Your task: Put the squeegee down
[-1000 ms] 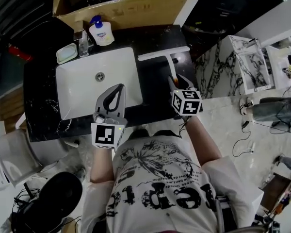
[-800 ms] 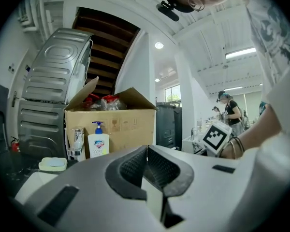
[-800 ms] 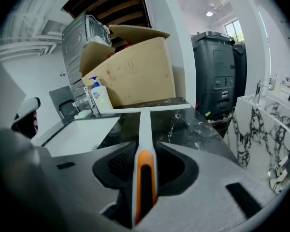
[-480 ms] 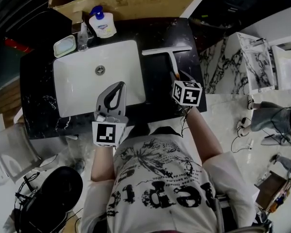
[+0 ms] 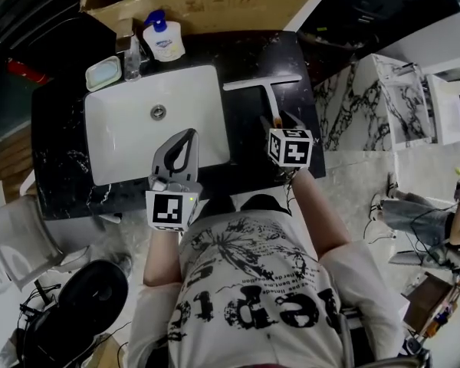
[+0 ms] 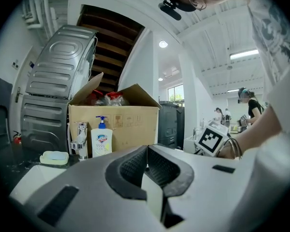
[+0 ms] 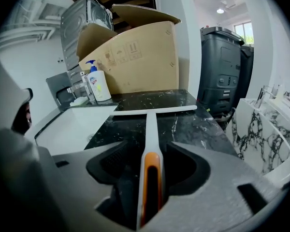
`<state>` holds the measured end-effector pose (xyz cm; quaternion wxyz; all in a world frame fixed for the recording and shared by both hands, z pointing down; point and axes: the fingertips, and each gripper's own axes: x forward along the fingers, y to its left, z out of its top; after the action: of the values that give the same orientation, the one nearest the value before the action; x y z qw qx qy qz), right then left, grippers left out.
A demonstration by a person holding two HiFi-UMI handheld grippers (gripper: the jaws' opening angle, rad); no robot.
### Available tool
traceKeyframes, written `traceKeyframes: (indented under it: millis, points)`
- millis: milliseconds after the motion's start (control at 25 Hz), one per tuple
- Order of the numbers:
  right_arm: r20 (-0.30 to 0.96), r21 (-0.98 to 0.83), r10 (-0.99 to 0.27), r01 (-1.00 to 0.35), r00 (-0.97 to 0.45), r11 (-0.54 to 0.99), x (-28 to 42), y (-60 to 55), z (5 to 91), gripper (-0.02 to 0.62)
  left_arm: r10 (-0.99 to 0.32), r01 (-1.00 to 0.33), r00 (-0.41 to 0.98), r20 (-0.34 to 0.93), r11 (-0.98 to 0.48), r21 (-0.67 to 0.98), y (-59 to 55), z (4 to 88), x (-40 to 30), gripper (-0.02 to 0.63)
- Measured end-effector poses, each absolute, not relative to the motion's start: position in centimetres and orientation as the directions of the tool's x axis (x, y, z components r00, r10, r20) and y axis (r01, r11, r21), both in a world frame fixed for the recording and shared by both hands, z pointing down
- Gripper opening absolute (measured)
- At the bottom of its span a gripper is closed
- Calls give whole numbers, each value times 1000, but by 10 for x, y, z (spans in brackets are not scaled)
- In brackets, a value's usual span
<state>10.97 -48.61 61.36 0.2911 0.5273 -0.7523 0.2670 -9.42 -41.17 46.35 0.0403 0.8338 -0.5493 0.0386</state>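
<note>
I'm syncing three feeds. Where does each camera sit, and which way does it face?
Head view: on the person's head, facing steeply down at the counter, sink and squeegee; shows both arms, shirt, left gripper, right gripper.
Left gripper view: on that gripper, level across the sink toward the cardboard box; shows its shut jaws.
Right gripper view: on that gripper, angled down along the squeegee; its jaws, just opened, flank the handle.
Shared: soap bottle in all three.
</note>
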Motion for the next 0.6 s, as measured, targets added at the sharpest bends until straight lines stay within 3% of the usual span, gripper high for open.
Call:
traceKeyframes:
  millis: [240, 600]
  points:
    - [650, -60, -704, -943, -286, 328, 114, -485, 575, 228, -902, -912, 404, 150, -409, -2, -406, 450, -84, 12]
    - [425, 35, -821, -900, -380, 435, 101, -480, 483, 48, -932, -931, 359, 50, -361, -50, -412, 407, -83, 12]
